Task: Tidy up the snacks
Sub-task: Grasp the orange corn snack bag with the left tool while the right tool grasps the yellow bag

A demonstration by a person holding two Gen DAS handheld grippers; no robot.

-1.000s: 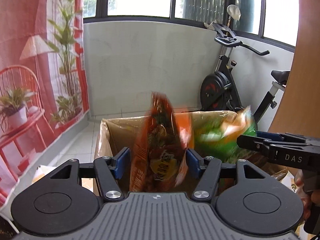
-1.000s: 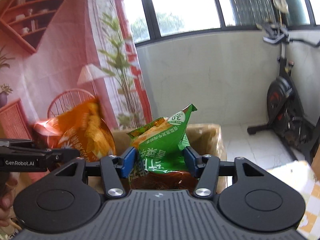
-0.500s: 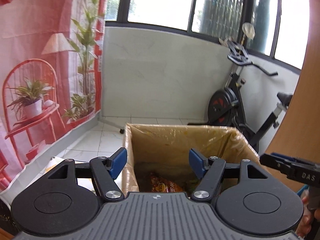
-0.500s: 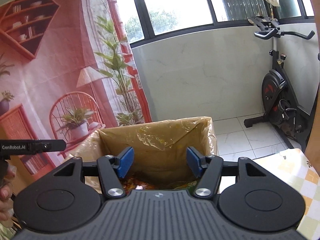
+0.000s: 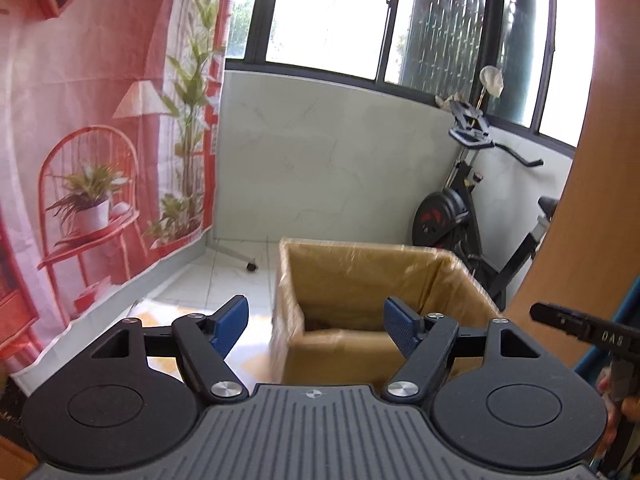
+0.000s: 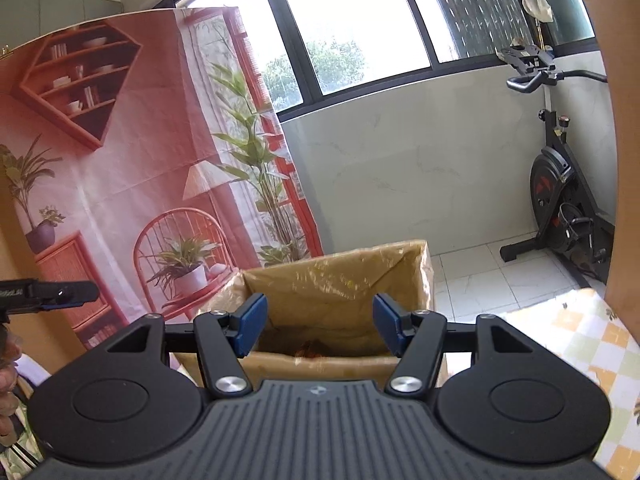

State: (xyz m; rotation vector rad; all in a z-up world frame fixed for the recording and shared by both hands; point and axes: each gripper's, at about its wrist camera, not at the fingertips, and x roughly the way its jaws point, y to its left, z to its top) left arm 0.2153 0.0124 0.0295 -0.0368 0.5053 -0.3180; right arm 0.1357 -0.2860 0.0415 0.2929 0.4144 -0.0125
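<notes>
A tall cardboard box (image 5: pixel 352 276) lined with clear plastic stands on the tiled floor, also seen in the right wrist view as the box (image 6: pixel 344 276). A sliver of an orange snack bag (image 6: pixel 310 347) shows at its bottom. My left gripper (image 5: pixel 316 326) hangs above and in front of the box, its jaws opening with nothing between them. My right gripper (image 6: pixel 316 326) is open and empty, likewise held back from the box. Each gripper's tip shows at the edge of the other's view: the right gripper's tip (image 5: pixel 576 326) and the left gripper's tip (image 6: pixel 52 292).
An exercise bike (image 5: pixel 472 208) stands right of the box against the white wall. A printed pink backdrop (image 6: pixel 120 168) hangs at the left. A wooden panel (image 5: pixel 580 200) rises at the right. A checked cloth (image 6: pixel 592 344) lies at the lower right.
The orange bag and the green bag have left both grippers and dropped into the box. Both grippers have pulled back and up, and the left jaws stand wider.
</notes>
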